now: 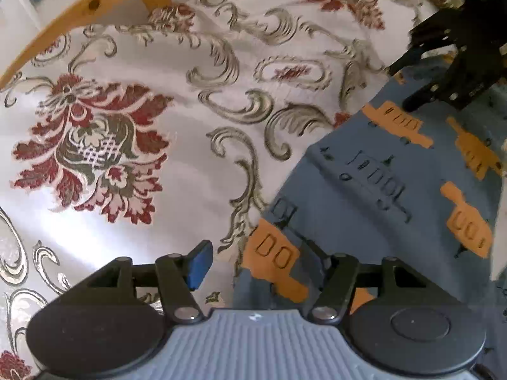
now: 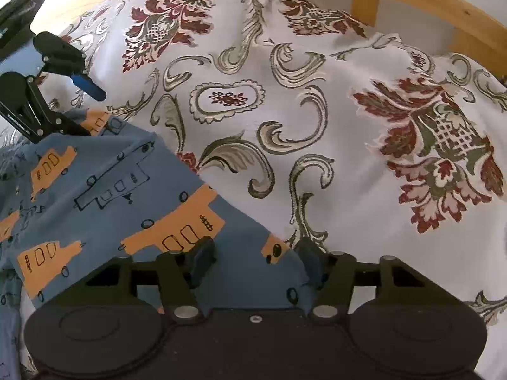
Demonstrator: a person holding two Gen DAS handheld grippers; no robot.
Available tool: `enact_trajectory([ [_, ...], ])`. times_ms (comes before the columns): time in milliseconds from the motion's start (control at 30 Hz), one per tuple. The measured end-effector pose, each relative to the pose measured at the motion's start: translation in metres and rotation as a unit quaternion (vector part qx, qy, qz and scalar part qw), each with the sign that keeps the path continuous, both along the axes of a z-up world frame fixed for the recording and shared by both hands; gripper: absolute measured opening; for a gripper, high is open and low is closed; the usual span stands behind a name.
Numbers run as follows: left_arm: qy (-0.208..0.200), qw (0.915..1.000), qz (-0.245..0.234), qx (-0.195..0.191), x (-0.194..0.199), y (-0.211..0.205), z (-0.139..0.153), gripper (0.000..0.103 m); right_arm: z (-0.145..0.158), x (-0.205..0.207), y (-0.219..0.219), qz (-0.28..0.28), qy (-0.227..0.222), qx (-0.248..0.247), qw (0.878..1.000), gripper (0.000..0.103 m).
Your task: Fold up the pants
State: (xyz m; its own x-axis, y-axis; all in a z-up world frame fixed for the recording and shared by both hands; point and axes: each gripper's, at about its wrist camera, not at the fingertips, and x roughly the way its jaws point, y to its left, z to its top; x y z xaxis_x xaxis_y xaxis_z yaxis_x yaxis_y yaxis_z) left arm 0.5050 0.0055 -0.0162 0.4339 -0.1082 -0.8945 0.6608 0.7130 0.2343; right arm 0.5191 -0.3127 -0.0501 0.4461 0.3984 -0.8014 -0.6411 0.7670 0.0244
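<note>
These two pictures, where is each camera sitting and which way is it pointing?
Left wrist: sits on the left gripper, looks forward and down at the blue pants and floral bedspread; own open fingers show, right gripper at upper right.
Right wrist: sits on the right gripper, same downward look; own open fingers straddle the pants' edge, left gripper at upper left.
Shared: pants, bedspread, wooden frame.

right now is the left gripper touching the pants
Touching. In the left wrist view the pants run over the right finger of the open left gripper; the blue-padded finger sits clear, over the bedspread.
</note>
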Motion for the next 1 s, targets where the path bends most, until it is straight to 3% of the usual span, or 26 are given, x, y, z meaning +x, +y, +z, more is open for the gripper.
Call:
enact_trajectory([
  [33,0.004,1.0000,0.004,0.005,0.003,0.000,-0.003,0.063,0.000,-0.001,0.000,-0.002,-0.001,0.000,1.000,0.055],
  [100,0.017,0.9997,0.014,0.002,0.008,0.001,-0.007,0.036,0.000,-0.003,-0.001,-0.005,-0.005,0.000,1.000,0.035],
  [133,0.022,0.9996,0.018,-0.004,0.009,0.001,-0.007,0.016,0.000,-0.004,-0.001,-0.007,-0.007,0.001,1.000,0.029],
  [167,0.027,0.9994,0.022,-0.010,0.010,0.001,-0.007,0.011,0.001,-0.006,-0.002,-0.010,-0.009,0.003,1.000,0.016],
  [233,0.024,0.9995,0.021,-0.008,0.007,-0.002,-0.006,0.004,0.002,-0.009,-0.003,-0.015,-0.015,0.004,1.000,0.008],
  [300,0.013,0.9997,0.020,-0.004,0.001,-0.004,-0.005,0.001,0.004,-0.014,-0.004,-0.022,-0.023,0.009,0.999,0.004],
  [600,-0.072,0.9960,0.054,-0.009,-0.029,-0.001,0.014,0.000,0.027,-0.047,-0.012,-0.056,-0.082,0.041,0.994,0.002],
  [833,-0.156,0.9851,0.072,-0.016,-0.068,0.003,0.039,0.000,0.051,-0.096,-0.021,-0.071,-0.149,0.055,0.985,0.000],
  [1000,-0.210,0.9761,0.050,-0.030,-0.106,0.005,0.051,0.000,0.062,-0.142,-0.023,-0.063,-0.186,0.046,0.979,0.000],
])
